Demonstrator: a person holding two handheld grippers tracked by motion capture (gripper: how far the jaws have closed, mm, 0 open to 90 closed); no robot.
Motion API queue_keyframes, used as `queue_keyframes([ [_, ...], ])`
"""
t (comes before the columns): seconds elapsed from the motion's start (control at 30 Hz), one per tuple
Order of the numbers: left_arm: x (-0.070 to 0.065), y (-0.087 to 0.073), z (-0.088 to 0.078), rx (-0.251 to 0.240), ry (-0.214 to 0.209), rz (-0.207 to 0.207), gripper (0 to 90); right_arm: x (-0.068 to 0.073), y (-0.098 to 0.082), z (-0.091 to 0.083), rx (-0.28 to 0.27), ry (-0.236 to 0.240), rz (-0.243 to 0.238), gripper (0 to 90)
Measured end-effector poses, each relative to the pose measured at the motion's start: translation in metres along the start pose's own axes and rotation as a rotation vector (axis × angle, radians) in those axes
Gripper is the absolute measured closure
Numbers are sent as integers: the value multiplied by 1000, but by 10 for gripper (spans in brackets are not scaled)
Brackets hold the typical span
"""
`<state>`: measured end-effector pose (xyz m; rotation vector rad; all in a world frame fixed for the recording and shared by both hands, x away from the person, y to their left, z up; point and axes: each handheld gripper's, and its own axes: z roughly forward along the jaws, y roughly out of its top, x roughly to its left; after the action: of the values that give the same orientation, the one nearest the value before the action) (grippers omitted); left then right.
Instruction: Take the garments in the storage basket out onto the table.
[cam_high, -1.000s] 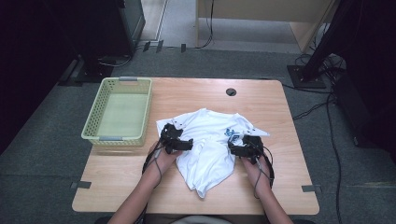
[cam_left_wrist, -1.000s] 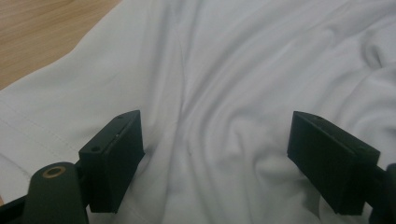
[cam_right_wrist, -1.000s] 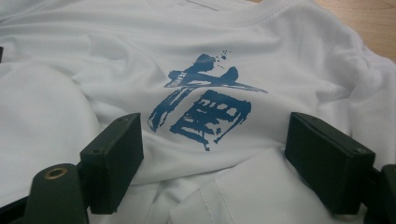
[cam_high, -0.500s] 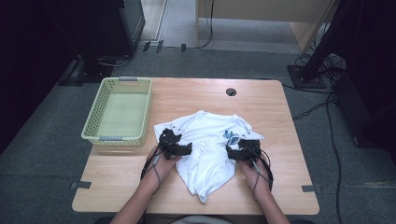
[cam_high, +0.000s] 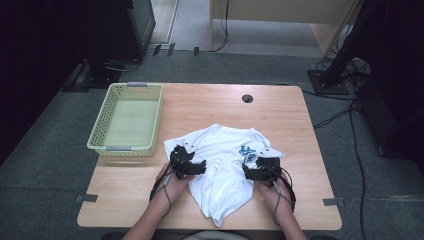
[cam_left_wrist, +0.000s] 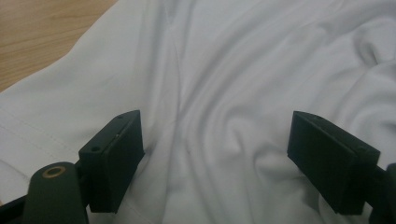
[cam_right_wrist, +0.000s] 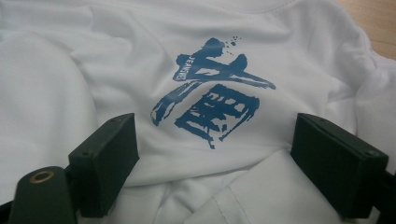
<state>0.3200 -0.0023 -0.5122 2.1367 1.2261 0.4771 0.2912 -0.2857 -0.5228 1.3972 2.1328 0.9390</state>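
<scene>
A crumpled white T-shirt (cam_high: 225, 145) with a blue brush-stroke print (cam_high: 247, 151) lies on the front middle of the wooden table (cam_high: 210, 105). My left gripper (cam_high: 197, 167) rests at the shirt's left edge. In the left gripper view it (cam_left_wrist: 215, 125) stands open over wrinkled white cloth (cam_left_wrist: 233, 70), with nothing pinched. My right gripper (cam_high: 250, 172) sits at the shirt's right side, just below the print. Its jaws (cam_right_wrist: 215, 126) have just been opening and stand wide, with loose cloth lying under them and the print (cam_right_wrist: 212, 93) just ahead.
A pale green plastic basket (cam_high: 150, 125) stands on the table's left side, empty inside. A dark cable grommet (cam_high: 247, 98) sits near the far edge. Bare wood lies behind and to the right of the shirt. Dark furniture and cables surround the table on the floor.
Both hands have drawn back toward the table's near edge. The shirt has shifted a little that way with them, its lower fold now closer to the front edge.
</scene>
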Motion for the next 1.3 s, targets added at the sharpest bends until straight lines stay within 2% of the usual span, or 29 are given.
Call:
queue_keyframes([
  [0.5,-13,-16,-19,45,2,-2,186,15,-16,-16,1,12,-12,139],
  [0.83,-19,-33,-33,27,-7,9,186,26,-24,-25,5,27,-26,139],
  [1.3,-23,-58,-54,7,-14,18,185,49,-41,-41,-11,60,-54,141],
])
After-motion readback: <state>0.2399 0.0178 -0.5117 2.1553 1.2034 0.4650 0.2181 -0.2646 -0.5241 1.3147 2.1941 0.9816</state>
